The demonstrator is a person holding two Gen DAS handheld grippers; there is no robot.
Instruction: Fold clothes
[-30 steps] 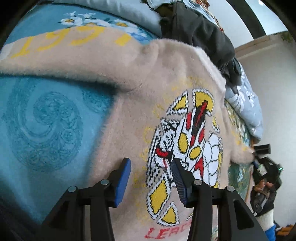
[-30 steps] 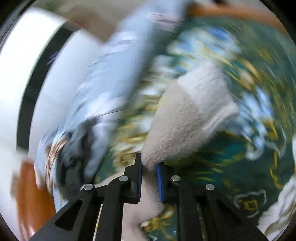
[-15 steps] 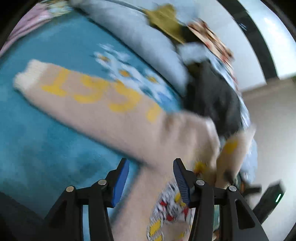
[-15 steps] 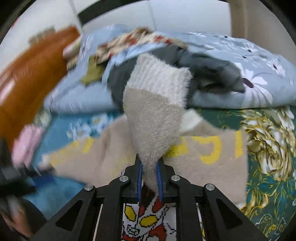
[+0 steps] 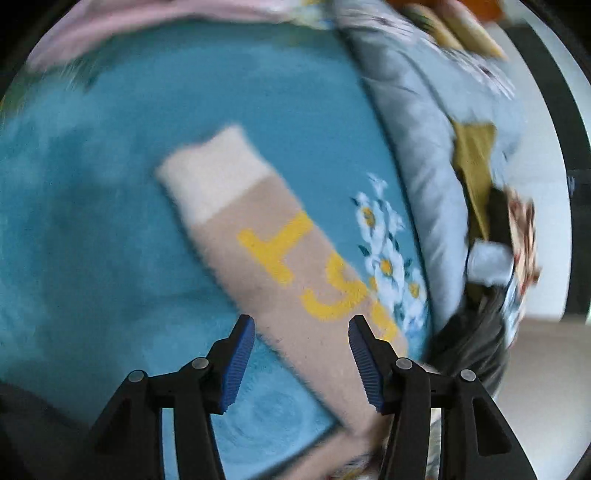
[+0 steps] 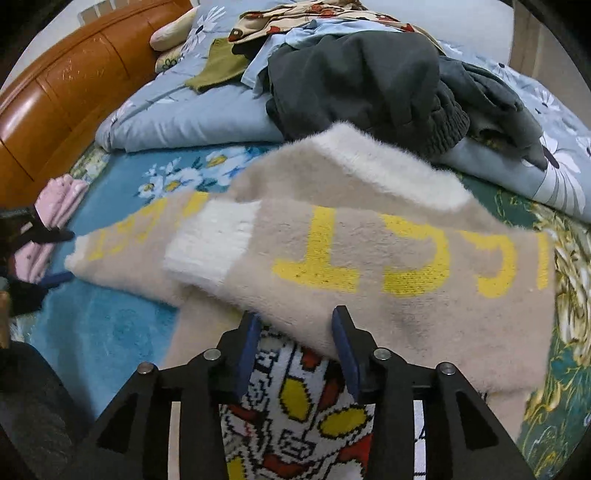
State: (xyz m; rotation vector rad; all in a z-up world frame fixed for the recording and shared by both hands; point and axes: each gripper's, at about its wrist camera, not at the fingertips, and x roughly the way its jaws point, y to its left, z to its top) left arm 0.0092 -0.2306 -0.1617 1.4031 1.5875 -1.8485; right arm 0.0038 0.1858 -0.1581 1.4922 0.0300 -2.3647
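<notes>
Nearest to us in the right wrist view, the right gripper (image 6: 295, 350) points down at the beige fuzzy sweater (image 6: 369, 321), its jaws opening; the lower edge of the folded-over sleeve (image 6: 388, 266) sits between the blue pads, and we see gaps on both sides, so nothing is clamped. Under that edge we see the knitted cartoon figure (image 6: 295, 406) in red, yellow, white and black on the sweater's front. The sleeve lies across the chest with its yellow lettering facing up and its white cuff (image 6: 210, 243) toward the left.

In the left wrist view, the left gripper (image 5: 301, 354) hovers over the other sleeve (image 5: 280, 273), jaws opening and parted wide. This sleeve stretches away flat on the blue blanket (image 5: 110, 221), its white cuff (image 5: 214, 173) at the far end and yellow letters along it. It passes under the gap between the pads; the blur keeps us from saying whether the pads touch it, though they do not appear to press on it.

Beyond the sweater, the blanket shows a print of white flowers (image 5: 388, 258). To the left lies a folded pink garment (image 6: 55, 218). Farther back, a pale blue quilt (image 6: 192, 118) carries a heap of clothes: a dark grey garment (image 6: 362, 81), an olive piece (image 6: 221, 66) and a floral-patterned one (image 6: 295, 18). Behind it all stands the orange wooden headboard (image 6: 55, 92) of the bed.
</notes>
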